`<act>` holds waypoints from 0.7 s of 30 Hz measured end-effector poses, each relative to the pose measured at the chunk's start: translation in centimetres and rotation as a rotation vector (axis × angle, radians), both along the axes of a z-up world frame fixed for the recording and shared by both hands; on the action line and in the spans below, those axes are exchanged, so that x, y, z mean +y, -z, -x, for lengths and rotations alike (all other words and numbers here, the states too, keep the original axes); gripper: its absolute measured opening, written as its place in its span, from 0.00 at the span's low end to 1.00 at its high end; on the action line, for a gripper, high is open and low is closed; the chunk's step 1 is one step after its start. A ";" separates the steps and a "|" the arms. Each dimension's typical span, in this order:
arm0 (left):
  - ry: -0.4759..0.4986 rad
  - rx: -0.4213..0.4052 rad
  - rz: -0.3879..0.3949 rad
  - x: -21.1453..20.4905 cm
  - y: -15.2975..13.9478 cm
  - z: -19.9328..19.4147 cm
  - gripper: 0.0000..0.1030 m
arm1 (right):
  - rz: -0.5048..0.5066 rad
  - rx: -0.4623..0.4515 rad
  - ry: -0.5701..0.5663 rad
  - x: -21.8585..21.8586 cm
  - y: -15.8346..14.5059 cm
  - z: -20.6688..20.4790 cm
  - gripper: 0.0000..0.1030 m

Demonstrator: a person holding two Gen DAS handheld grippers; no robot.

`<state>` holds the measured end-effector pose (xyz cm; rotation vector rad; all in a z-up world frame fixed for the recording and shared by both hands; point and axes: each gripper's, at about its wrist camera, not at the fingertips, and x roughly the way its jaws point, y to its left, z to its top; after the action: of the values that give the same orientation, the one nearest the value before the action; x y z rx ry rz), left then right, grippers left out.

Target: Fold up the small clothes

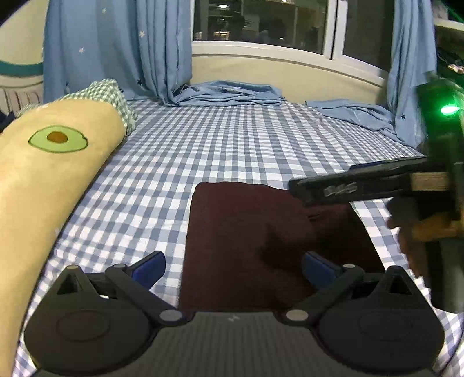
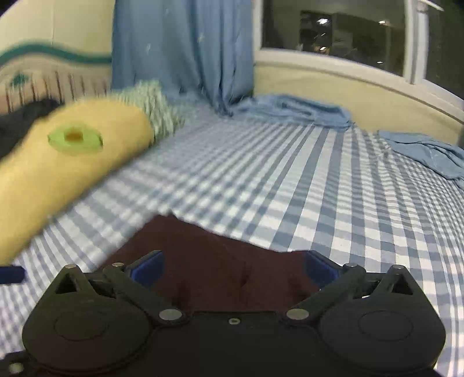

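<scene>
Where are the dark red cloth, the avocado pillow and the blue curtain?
dark red cloth (image 1: 246, 226): left wrist view, the flat middle of the cloth.
avocado pillow (image 1: 58, 174): left wrist view, its tan side below the avocado print.
blue curtain (image 2: 182, 49): right wrist view, the hanging folds beside the window.

Ahead of your hand-held gripper stretches a bed with a blue-checked sheet (image 1: 179, 162), a tan avocado-print pillow (image 1: 49, 174) along its left edge, blue star curtains (image 1: 116, 49) pooling at the far end under a dark window (image 1: 261, 23).
</scene>
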<state>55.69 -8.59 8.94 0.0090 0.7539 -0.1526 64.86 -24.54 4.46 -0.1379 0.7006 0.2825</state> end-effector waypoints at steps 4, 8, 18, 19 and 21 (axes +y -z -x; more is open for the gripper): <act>-0.010 0.047 -0.010 -0.2 2.1 -0.5 0.99 | 0.139 0.078 -0.025 0.6 2.7 -1.0 0.99; -0.041 0.120 0.006 0.4 4.7 -0.4 0.99 | 0.239 0.144 0.032 -0.5 5.9 -1.3 0.99; 0.017 0.064 0.104 2.3 5.7 1.5 0.99 | 0.079 0.184 0.123 -3.0 5.9 1.4 0.99; 0.033 0.004 0.098 2.4 4.7 2.4 0.99 | 0.084 0.166 0.114 -3.0 5.6 2.6 0.99; 0.027 -0.094 0.092 2.4 2.7 4.2 0.99 | 0.062 0.142 0.101 -2.9 5.1 4.9 0.99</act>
<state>51.50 -6.17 6.21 -0.0611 0.6527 -0.2108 59.98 -27.44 -0.64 -0.1422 0.8545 0.1748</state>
